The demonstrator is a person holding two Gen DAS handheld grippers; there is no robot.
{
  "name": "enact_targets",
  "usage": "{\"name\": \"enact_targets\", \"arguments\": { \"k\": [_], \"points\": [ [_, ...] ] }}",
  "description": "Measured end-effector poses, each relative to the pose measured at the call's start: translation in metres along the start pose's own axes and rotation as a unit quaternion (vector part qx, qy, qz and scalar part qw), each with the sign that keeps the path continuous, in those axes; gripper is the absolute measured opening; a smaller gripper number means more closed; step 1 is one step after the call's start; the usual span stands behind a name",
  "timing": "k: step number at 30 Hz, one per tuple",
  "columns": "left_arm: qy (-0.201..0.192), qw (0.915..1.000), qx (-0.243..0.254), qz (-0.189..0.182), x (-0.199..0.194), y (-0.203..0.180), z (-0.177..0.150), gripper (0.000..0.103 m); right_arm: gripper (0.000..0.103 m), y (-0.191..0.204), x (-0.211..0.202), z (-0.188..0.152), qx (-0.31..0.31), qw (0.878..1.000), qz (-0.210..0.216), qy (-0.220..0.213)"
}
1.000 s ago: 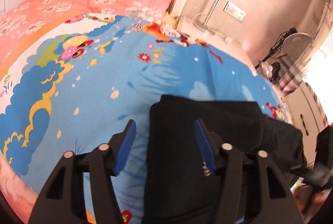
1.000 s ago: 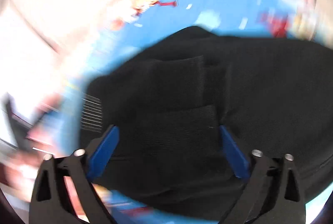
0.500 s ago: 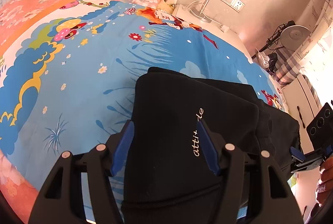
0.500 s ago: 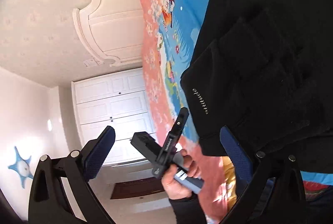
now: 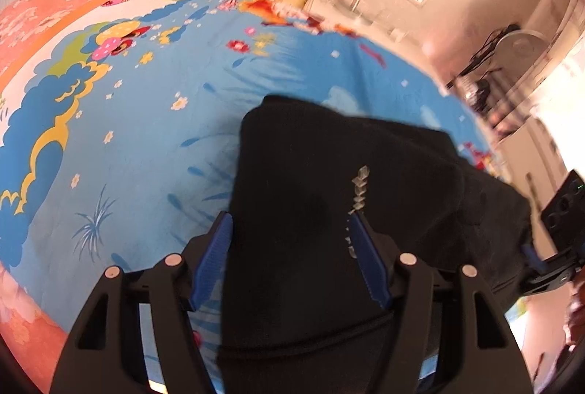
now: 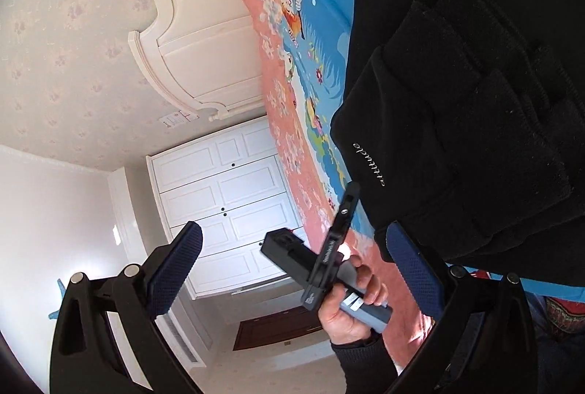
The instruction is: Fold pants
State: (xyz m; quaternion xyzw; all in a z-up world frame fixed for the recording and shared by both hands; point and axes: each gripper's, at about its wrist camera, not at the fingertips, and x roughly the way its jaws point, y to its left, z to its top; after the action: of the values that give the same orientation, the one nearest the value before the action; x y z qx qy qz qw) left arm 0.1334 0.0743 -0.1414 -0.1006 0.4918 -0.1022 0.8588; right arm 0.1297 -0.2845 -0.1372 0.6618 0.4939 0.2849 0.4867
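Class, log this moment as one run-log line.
pants: folded on bed sheet | left gripper: open over pants | right gripper: open, empty

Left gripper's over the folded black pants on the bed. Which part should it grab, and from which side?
Take the near left edge of the black pants, coming down from above. The left gripper stands open with that edge between its blue pads, nothing pinched. There the stacked layers end in a straight side on the blue bedsheet, so one finger can likely slide under it.
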Motion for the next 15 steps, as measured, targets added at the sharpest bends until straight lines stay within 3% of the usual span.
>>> {"name": "enact_targets", "arguments": {
  "k": [1, 4, 9, 15],
  "points": [
    [0.015, 0.9998, -0.003, 0.014, 0.007, 0.004, -0.002, 0.063, 0.099, -0.001, 0.001, 0.0, 0.004, 1.0, 0.003, 0.002],
    [0.027, 0.9979, -0.057, -0.011, 0.015, 0.026, -0.007, 0.063, 0.099, -0.004, 0.002, 0.0, 0.018, 1.0, 0.019, 0.012],
    [0.006, 0.9989, -0.045, 0.007, 0.006, 0.025, -0.003, 0.063, 0.099, -0.009, 0.003, 0.001, 0.043, 0.998, 0.046, 0.026],
    [0.01, 0.999, -0.043, 0.007, 0.006, 0.025, 0.002, 0.063, 0.099, -0.016, 0.004, 0.001, 0.074, 0.993, 0.079, 0.043]
  ]
}}
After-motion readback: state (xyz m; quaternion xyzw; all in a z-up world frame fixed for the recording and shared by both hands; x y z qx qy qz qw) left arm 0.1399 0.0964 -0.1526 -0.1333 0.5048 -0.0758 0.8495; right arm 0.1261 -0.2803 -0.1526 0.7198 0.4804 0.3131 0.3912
